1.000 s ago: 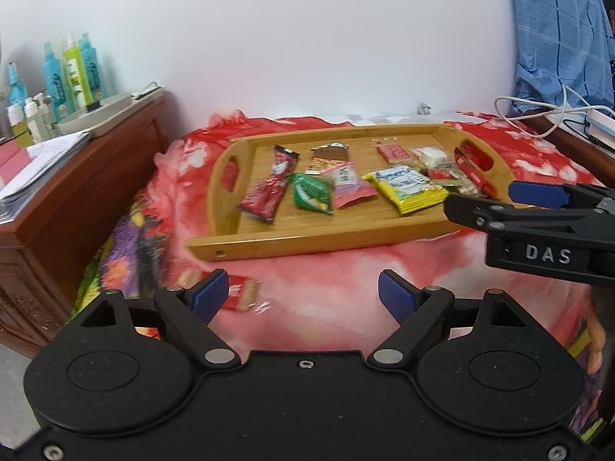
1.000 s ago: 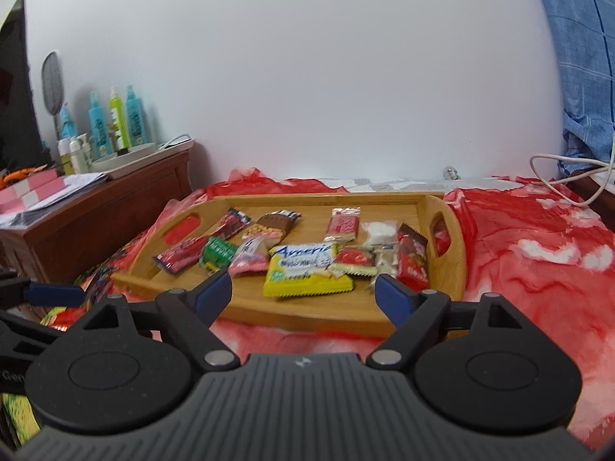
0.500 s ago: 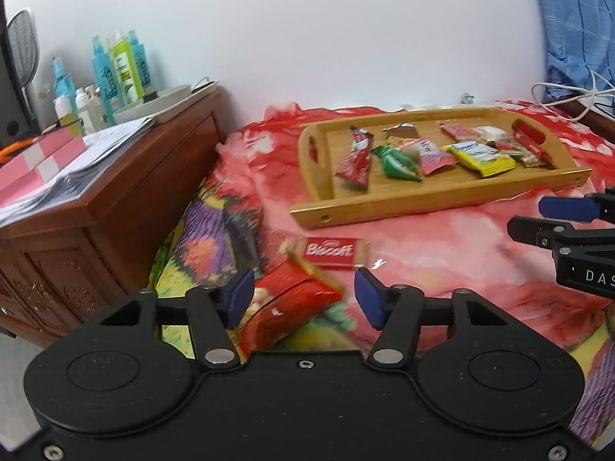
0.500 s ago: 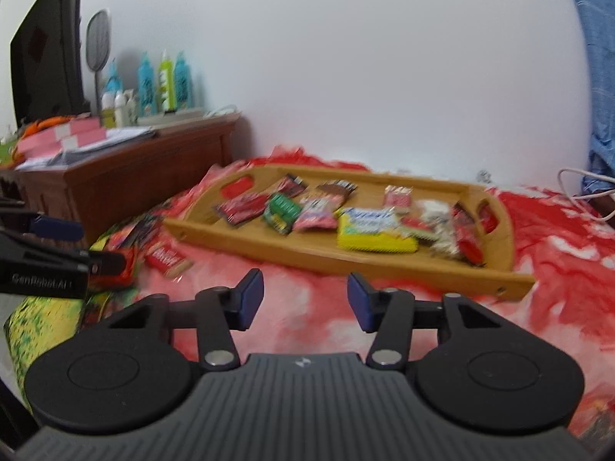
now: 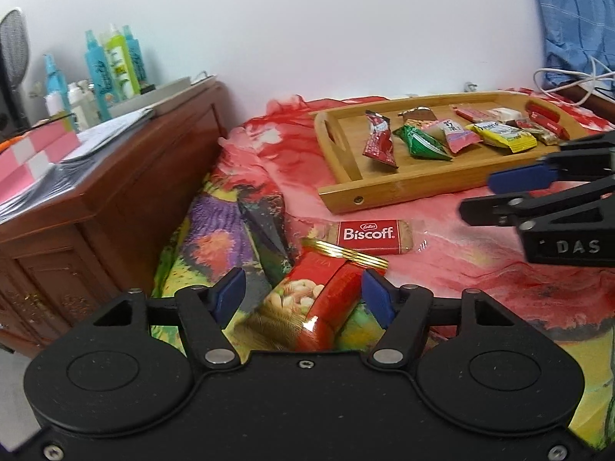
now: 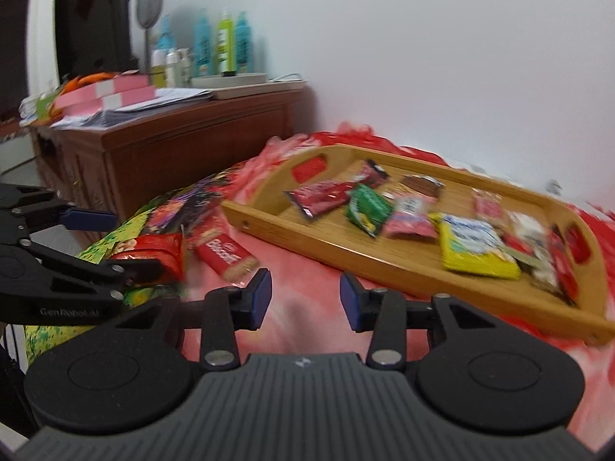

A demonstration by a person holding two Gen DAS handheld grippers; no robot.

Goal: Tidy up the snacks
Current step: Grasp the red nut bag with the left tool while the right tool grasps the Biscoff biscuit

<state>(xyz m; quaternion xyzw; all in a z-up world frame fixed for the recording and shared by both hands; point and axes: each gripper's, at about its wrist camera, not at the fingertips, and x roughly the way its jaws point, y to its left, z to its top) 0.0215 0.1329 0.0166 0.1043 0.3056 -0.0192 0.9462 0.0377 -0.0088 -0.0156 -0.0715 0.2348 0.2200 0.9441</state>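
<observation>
Red floral bedspread (image 5: 442, 253) bears a wooden tray (image 5: 403, 184); left fingers (image 5: 230, 297) opening around a red packet (image 5: 326, 299), right fingers (image 6: 257, 299) closing, empty.

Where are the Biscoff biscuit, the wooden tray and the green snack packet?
Biscoff biscuit (image 5: 368, 234), left wrist view, on its red label.
Wooden tray (image 5: 403, 186), left wrist view, on its near wall.
Green snack packet (image 5: 424, 145), left wrist view, on its middle.

The bed cover (image 5: 461, 253) is showing red and pink marbling, turning to purple, yellow and green flowers toward eight o'clock; the tray (image 5: 403, 188) is glowing honey-yellow; the Biscoff packet (image 5: 369, 235) is wearing red with white lettering; the tongs' pads (image 5: 374, 299) are showing blue
</observation>
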